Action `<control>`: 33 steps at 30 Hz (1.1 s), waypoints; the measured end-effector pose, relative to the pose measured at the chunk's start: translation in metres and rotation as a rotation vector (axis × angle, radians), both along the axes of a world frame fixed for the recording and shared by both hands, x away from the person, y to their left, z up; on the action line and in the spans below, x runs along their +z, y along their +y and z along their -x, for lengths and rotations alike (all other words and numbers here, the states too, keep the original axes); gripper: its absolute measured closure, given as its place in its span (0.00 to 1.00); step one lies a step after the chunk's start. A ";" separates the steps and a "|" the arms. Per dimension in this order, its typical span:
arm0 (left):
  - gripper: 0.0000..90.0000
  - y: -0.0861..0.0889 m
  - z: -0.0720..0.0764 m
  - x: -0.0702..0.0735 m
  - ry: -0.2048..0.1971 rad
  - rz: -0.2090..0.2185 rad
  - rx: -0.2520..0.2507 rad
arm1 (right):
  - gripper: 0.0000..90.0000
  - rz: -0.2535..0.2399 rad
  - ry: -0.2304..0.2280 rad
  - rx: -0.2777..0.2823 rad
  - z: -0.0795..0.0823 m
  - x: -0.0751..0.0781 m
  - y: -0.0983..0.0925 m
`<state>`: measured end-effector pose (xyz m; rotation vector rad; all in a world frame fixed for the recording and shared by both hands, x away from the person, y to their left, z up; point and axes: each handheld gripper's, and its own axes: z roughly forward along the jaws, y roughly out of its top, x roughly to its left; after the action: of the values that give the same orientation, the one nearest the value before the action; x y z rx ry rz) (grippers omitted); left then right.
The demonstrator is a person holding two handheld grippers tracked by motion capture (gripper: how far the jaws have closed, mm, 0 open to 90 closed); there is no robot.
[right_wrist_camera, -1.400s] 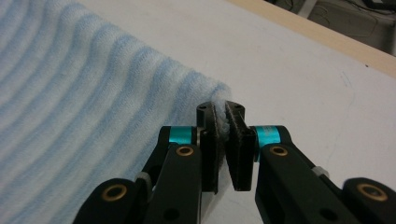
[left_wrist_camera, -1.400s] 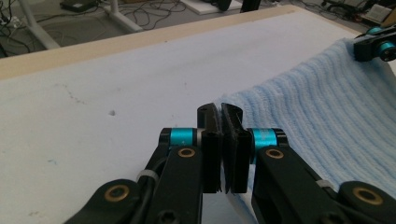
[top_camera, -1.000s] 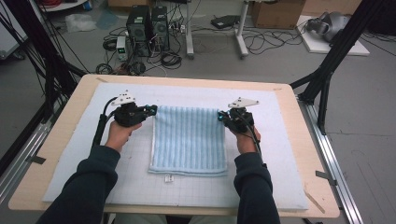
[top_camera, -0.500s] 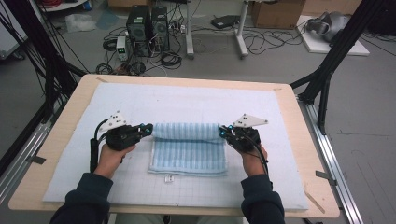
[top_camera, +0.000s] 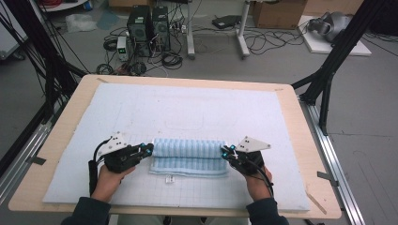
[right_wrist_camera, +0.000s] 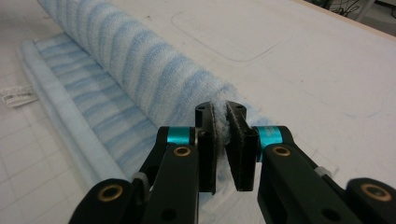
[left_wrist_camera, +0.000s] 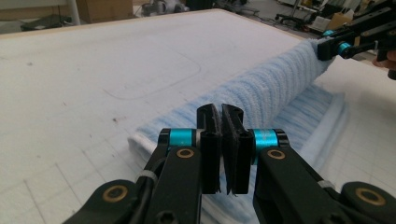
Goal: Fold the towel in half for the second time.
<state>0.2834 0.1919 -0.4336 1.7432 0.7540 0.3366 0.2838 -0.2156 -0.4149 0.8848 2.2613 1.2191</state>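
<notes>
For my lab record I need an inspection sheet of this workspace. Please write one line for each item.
Surface: white padded mat on a wooden table.
Job's things: blue striped towel, far part folded over toward the person, small label at its near edge.
Clutter: nothing seen on the mat.
Grippers: left gripper shut on the towel's left end; right gripper shut on its right end, cloth between the pads.
Cables: a black cable trails from each gripper; loose cables on the floor.
Surroundings: computer towers, cardboard boxes, black frame struts.

No text can be read; the towel's (right_wrist_camera: 140,60) white tag (right_wrist_camera: 17,96) bears print too small to read
</notes>
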 end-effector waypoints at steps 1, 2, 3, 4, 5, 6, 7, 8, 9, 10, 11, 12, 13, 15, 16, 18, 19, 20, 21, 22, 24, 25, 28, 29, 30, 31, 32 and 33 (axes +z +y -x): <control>0.95 0.000 0.003 -0.002 0.010 0.004 -0.001 | 0.92 -0.002 0.002 0.002 0.002 -0.001 -0.001; 0.94 0.000 0.005 -0.003 0.015 0.007 -0.003 | 0.92 0.001 0.004 0.007 0.005 -0.002 -0.001; 0.94 0.000 0.007 -0.005 0.013 -0.001 -0.010 | 0.92 0.004 0.003 0.010 0.006 -0.002 -0.001; 0.94 -0.001 0.008 -0.006 0.015 -0.002 -0.015 | 0.92 0.001 0.001 0.013 0.008 -0.003 -0.001; 0.94 -0.001 0.009 -0.007 0.020 0.003 -0.017 | 0.92 0.006 0.002 0.017 0.010 -0.004 -0.001; 0.94 -0.001 0.010 -0.008 0.022 0.002 -0.021 | 0.92 0.002 -0.003 0.017 0.012 -0.004 -0.001; 0.92 -0.001 0.010 -0.008 0.025 0.007 -0.021 | 0.92 0.000 -0.003 0.020 0.014 -0.005 -0.002; 0.88 -0.001 0.011 -0.007 0.042 0.025 -0.013 | 0.90 0.003 -0.003 0.021 0.016 -0.006 -0.002; 0.78 0.000 0.010 -0.006 0.061 0.046 -0.008 | 0.85 -0.001 0.003 0.027 0.018 -0.007 -0.003; 0.70 0.000 0.010 -0.002 0.082 0.072 0.004 | 0.81 -0.005 0.002 0.032 0.020 -0.007 -0.004; 0.64 0.001 0.010 0.000 0.078 0.075 0.007 | 0.77 -0.009 -0.009 0.030 0.024 -0.006 -0.006; 0.61 0.001 0.010 0.004 0.066 0.079 0.012 | 0.74 -0.022 -0.014 0.028 0.026 -0.005 -0.008; 0.60 0.002 0.010 0.007 0.046 0.080 0.023 | 0.72 -0.043 -0.019 0.017 0.029 -0.003 -0.011; 0.59 0.002 0.007 0.010 0.048 0.086 0.031 | 0.72 -0.065 -0.036 -0.003 0.031 0.001 -0.017; 0.59 0.002 0.005 0.009 0.050 0.079 0.036 | 0.72 -0.065 -0.035 -0.009 0.029 0.003 -0.018; 0.60 -0.002 0.001 0.005 0.068 0.047 0.046 | 0.74 -0.058 -0.023 -0.007 0.028 0.002 -0.017; 0.61 -0.005 0.000 0.002 0.079 0.023 0.044 | 0.74 -0.055 -0.022 0.001 0.027 0.001 -0.014; 0.63 -0.008 -0.002 -0.002 0.088 0.002 0.042 | 0.75 -0.048 -0.017 0.011 0.026 -0.001 -0.011; 0.65 -0.011 -0.004 -0.004 0.099 -0.019 0.042 | 0.75 -0.040 -0.006 0.020 0.025 -0.004 -0.007; 0.66 -0.013 -0.006 -0.007 0.109 -0.041 0.042 | 0.76 -0.033 0.000 0.028 0.023 -0.007 -0.003; 0.68 -0.017 -0.008 -0.011 0.130 -0.072 0.055 | 0.76 -0.014 0.021 0.035 0.020 -0.014 0.003; 0.69 -0.019 -0.008 -0.012 0.136 -0.094 0.059 | 0.76 -0.003 0.035 0.037 0.018 -0.017 0.005; 0.72 -0.021 -0.008 -0.015 0.171 -0.149 0.081 | 0.76 0.077 0.065 0.042 0.017 -0.026 0.012; 0.73 -0.022 -0.008 -0.017 0.182 -0.168 0.084 | 0.76 0.112 0.068 0.037 0.017 -0.028 0.013; 0.73 -0.022 -0.008 -0.017 0.187 -0.168 0.089 | 0.76 0.108 0.069 0.036 0.019 -0.029 0.013; 0.74 -0.022 -0.008 -0.017 0.186 -0.174 0.089 | 0.76 0.106 0.069 0.033 0.019 -0.029 0.011; 0.74 -0.023 -0.007 -0.017 0.186 -0.176 0.090 | 0.76 0.108 0.068 0.033 0.020 -0.028 0.010; 0.74 -0.022 -0.007 -0.016 0.181 -0.182 0.083 | 0.75 0.101 0.073 0.030 0.022 -0.027 0.009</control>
<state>0.2905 0.1695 -0.4498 1.9356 0.9523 0.3146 0.2622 -0.2068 -0.4420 0.8733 2.3790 1.0904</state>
